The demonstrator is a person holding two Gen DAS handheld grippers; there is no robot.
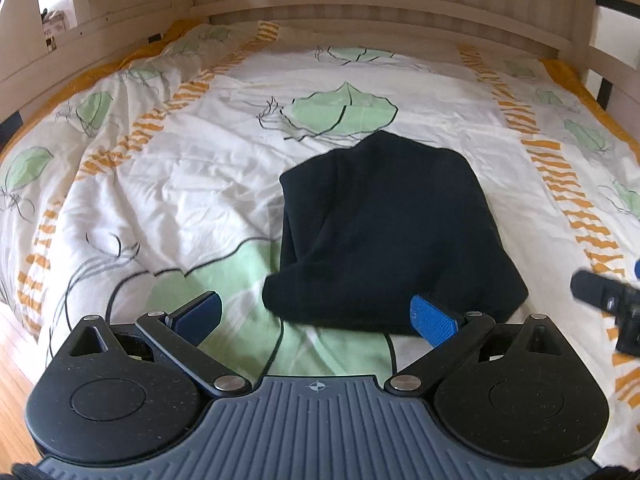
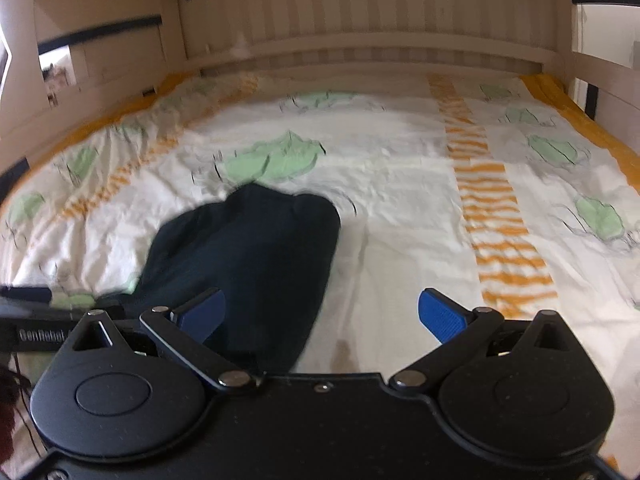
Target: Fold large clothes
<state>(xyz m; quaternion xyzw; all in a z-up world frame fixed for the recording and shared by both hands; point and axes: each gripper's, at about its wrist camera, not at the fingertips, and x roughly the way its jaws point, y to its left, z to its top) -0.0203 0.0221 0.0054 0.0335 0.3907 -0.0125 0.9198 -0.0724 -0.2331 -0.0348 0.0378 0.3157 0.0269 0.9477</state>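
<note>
A dark navy garment (image 1: 384, 232) lies folded into a compact bundle on the bed, just beyond my left gripper (image 1: 316, 316). The left gripper is open and empty, its right pad at the bundle's near edge. In the right wrist view the same garment (image 2: 248, 256) lies ahead and to the left. My right gripper (image 2: 322, 314) is open and empty, its left finger over the garment's near part. The right gripper's tip (image 1: 604, 300) shows at the right edge of the left wrist view. The left gripper's body (image 2: 40, 334) shows at the left edge of the right wrist view.
The bed is covered by a white duvet (image 1: 200, 168) with green leaf prints and orange striped bands. A pale wooden bed frame (image 1: 360, 4) runs along the far side and both ends. Wooden floor (image 1: 16, 364) shows at the lower left.
</note>
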